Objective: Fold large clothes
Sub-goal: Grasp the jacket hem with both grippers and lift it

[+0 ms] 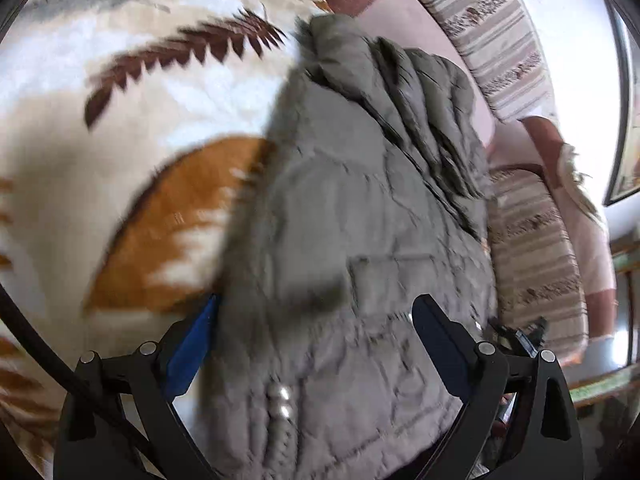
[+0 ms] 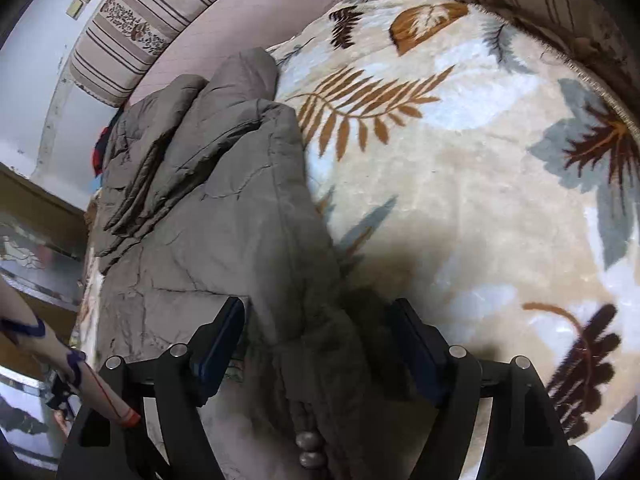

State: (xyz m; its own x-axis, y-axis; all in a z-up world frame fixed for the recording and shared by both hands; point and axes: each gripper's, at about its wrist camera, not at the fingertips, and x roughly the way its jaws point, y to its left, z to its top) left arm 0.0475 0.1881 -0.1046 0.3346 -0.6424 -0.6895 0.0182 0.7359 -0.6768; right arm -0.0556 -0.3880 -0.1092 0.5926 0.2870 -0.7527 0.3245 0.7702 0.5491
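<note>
Right wrist: folded jacket [image 2: 208,200] runs lengthwise away between spread right gripper [image 2: 320,344] fingers.

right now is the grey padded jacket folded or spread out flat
Folded, at least partly. The grey padded jacket lies as a narrow doubled bundle on the leaf-patterned plush blanket, a sleeve laid over its top. Its near end is hidden.

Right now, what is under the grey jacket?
The grey jacket lies on a cream leaf-patterned blanket, which shows all along one side. Whatever lies directly beneath the jacket's padded bulk is covered and cannot be seen.
</note>
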